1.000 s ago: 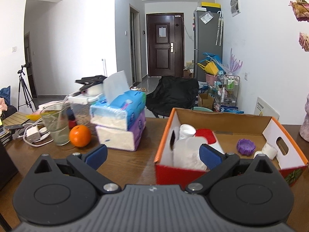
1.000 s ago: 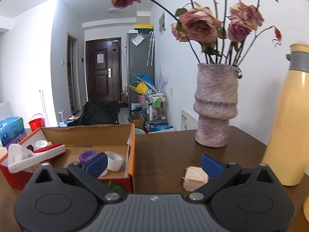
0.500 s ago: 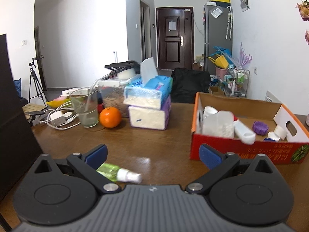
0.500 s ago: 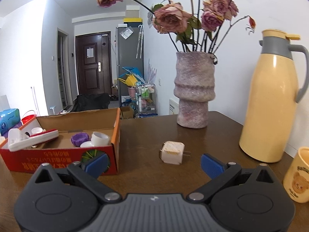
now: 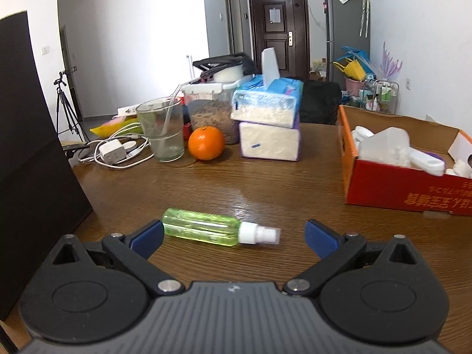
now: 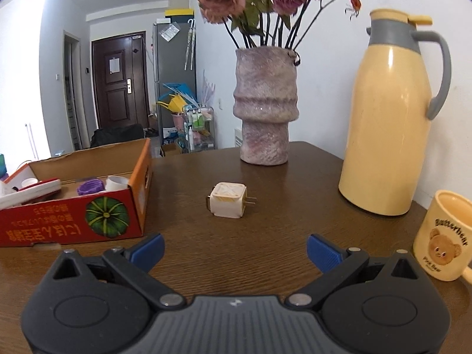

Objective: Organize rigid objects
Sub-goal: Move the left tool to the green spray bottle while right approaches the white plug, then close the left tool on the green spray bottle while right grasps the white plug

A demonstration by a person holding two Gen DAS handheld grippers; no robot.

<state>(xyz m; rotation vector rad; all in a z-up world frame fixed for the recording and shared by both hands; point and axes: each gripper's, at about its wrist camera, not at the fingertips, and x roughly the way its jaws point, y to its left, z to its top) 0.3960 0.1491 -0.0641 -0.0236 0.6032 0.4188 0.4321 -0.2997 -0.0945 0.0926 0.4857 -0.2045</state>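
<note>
A green spray bottle [image 5: 206, 231] with a white nozzle lies on its side on the wooden table, just in front of my open, empty left gripper [image 5: 234, 237]. A red cardboard box [image 5: 407, 188] holding several white containers and a purple lid stands to the right; it also shows in the right wrist view [image 6: 73, 218]. A white plug adapter [image 6: 227, 199] sits on the table ahead of my open, empty right gripper [image 6: 235, 249], apart from it.
Two stacked tissue packs [image 5: 270, 124], an orange [image 5: 206, 143], a glass [image 5: 161, 129] and a charger with cables [image 5: 113, 152] crowd the far left. A black panel [image 5: 32, 162] stands at left. A vase [image 6: 265, 106], yellow thermos [image 6: 392, 118] and bear mug [image 6: 442, 236] stand at right.
Both grippers have pulled back from the box. The left one now faces the green bottle up close. The right one has backed off from the adapter, and the mug has come into view.
</note>
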